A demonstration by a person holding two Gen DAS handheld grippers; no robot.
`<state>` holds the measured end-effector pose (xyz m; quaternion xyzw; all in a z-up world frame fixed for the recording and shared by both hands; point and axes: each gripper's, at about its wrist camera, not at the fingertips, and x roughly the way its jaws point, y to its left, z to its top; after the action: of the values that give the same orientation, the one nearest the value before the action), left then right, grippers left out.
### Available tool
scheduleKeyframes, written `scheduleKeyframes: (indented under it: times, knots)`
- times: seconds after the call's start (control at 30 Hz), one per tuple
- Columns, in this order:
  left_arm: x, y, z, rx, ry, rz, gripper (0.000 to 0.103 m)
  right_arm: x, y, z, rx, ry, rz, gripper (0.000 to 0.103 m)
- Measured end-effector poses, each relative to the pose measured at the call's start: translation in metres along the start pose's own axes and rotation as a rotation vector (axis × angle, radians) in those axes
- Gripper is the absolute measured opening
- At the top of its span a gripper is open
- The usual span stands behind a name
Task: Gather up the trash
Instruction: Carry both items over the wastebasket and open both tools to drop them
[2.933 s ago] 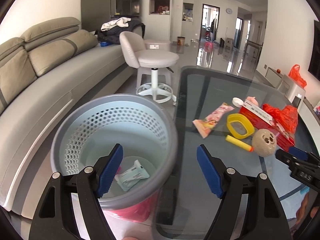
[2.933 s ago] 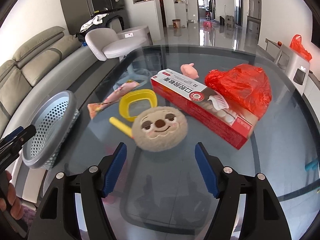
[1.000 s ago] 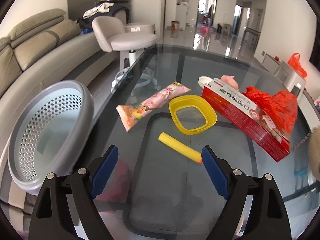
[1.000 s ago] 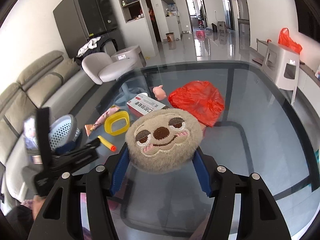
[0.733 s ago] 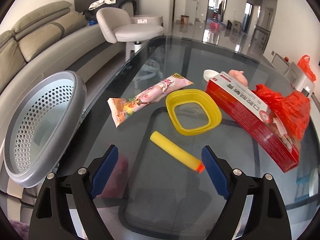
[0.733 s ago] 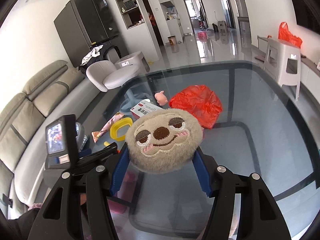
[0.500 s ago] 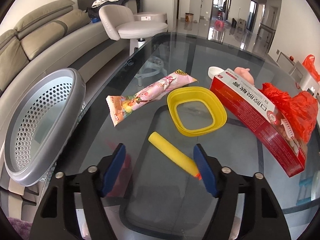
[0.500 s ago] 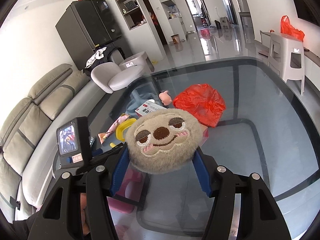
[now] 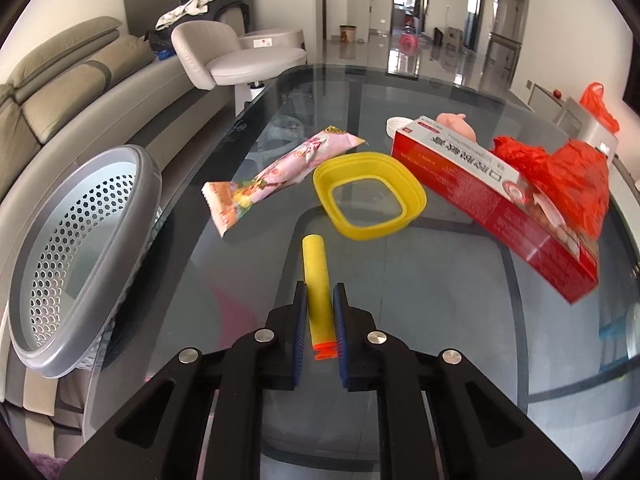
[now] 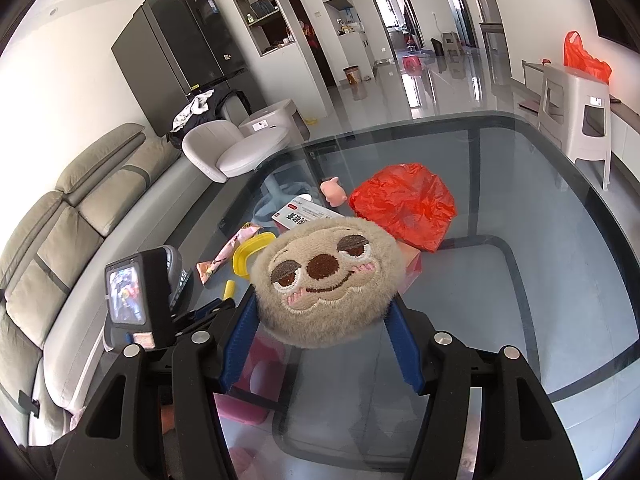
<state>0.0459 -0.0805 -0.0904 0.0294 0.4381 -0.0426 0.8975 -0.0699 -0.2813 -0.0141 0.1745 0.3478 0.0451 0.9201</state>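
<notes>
In the left wrist view my left gripper [image 9: 320,304] is shut on a yellow foam dart [image 9: 316,272] with an orange tip, just above the glass table [image 9: 440,280]. A pink snack wrapper [image 9: 276,176], a yellow ring tray [image 9: 368,200], a red and white box [image 9: 492,200] and a red plastic bag [image 9: 568,176] lie beyond it. The grey perforated trash basket [image 9: 80,248] stands at the table's left edge. In the right wrist view my right gripper [image 10: 320,320] is shut on a round plush sloth face [image 10: 326,280], held above the table.
A pink toy pig [image 9: 456,122] and a white lid [image 9: 396,124] lie behind the box. A sofa [image 9: 60,92] and a white swivel chair [image 9: 236,60] stand to the left. The left gripper's camera unit [image 10: 132,296] shows in the right wrist view.
My left gripper has moved down over the yellow dart and shut on it. My right gripper has kept the plush face and drifted up and back.
</notes>
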Motion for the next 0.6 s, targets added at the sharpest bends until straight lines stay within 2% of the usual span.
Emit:
scheduleKeyframes:
  times: [0.1, 0.33, 0.6]
  knots:
    - [-0.011, 0.009, -0.005, 0.006, -0.009, -0.015, 0.013, 0.005, 0.003, 0.000, -0.007, 0.006, -0.001, 0.059]
    - [-0.059, 0.040, -0.006, 0.027, -0.093, -0.014, 0.013, 0.020, 0.023, -0.002, -0.037, 0.035, 0.014, 0.059]
    - [-0.102, 0.097, 0.004, 0.019, -0.173, 0.009, 0.013, 0.039, 0.083, -0.004, -0.139, 0.069, 0.006, 0.059]
